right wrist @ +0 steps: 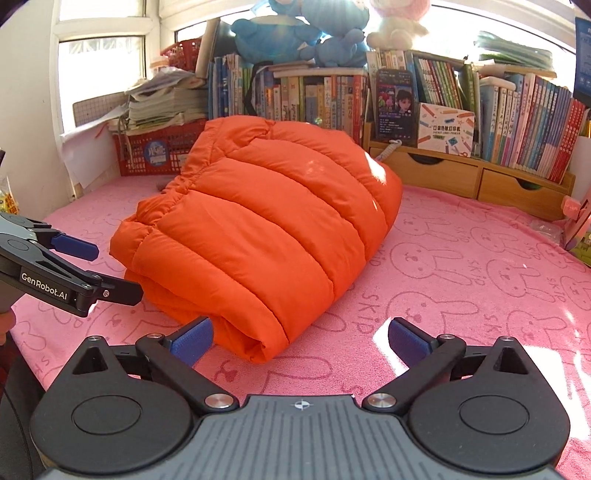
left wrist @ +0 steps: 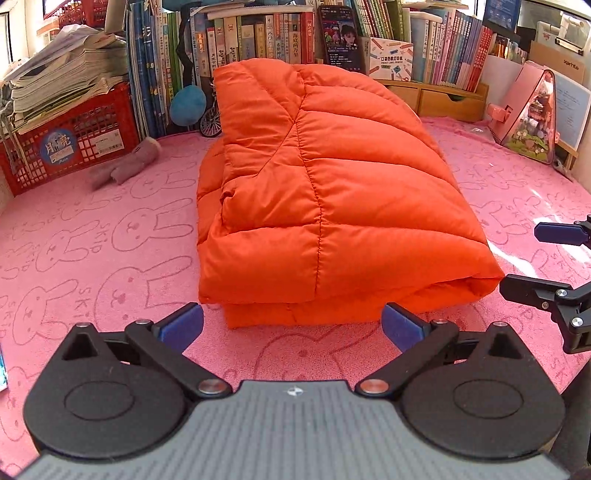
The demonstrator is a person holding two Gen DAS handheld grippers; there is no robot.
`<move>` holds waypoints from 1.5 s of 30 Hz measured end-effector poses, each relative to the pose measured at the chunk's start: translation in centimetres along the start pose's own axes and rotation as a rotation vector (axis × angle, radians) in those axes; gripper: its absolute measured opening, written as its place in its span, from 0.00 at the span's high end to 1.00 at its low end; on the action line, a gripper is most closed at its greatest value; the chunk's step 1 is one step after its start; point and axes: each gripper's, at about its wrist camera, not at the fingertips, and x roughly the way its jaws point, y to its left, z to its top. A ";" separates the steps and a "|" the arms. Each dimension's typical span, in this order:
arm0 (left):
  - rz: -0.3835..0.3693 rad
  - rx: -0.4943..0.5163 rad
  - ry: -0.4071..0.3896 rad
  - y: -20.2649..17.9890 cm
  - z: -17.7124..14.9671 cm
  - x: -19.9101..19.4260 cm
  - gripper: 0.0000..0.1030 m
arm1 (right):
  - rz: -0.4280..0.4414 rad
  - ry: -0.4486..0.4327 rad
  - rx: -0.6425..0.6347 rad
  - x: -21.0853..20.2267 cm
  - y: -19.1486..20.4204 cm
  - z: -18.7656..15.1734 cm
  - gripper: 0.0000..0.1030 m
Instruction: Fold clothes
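Left wrist view shows us the orange puffy jacket (left wrist: 317, 192) folded into a fat bundle in the middle of the pink bunny blanket (left wrist: 110, 236). Our left gripper (left wrist: 291, 326) sits just in front of the jacket's near edge, with its blue pads far apart and nothing between them. Our right gripper (left wrist: 532, 258) pokes in from the right side of that view, close to the jacket's corner, and its fingers are spread apart too, holding nothing. Behind the jacket we see a long row of books (left wrist: 258, 37), a red crate (left wrist: 70, 144) piled with papers, a small blue plush ball (left wrist: 187, 103), a little toy bicycle (left wrist: 211, 120) and a rolled grey cloth (left wrist: 125, 168) lying on the blanket. A pink house-shaped toy (left wrist: 528, 114) stands at the far right. From the right wrist view we see things the other view hides: blue and pink stuffed animals (right wrist: 314, 33) on top of the books, a bright window (right wrist: 103, 59) at the left and wooden drawers (right wrist: 472, 177) under the shelf. There our right gripper (right wrist: 301, 338) is wide apart at the jacket's folded corner, one pad touching the fabric, and our left gripper (right wrist: 107, 267) reaches in from the left.
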 end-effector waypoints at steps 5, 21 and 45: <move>0.026 0.016 0.011 -0.8 0.3 -0.1 0.00 | -0.027 -0.011 -0.073 -0.4 1.6 0.3 0.00; 0.067 0.031 0.034 -1.4 0.7 0.0 0.00 | -0.042 0.031 -0.067 0.6 2.0 0.8 0.00; 0.067 0.022 0.056 -1.4 1.0 0.6 0.00 | -0.051 0.081 -0.066 1.7 2.0 0.8 0.00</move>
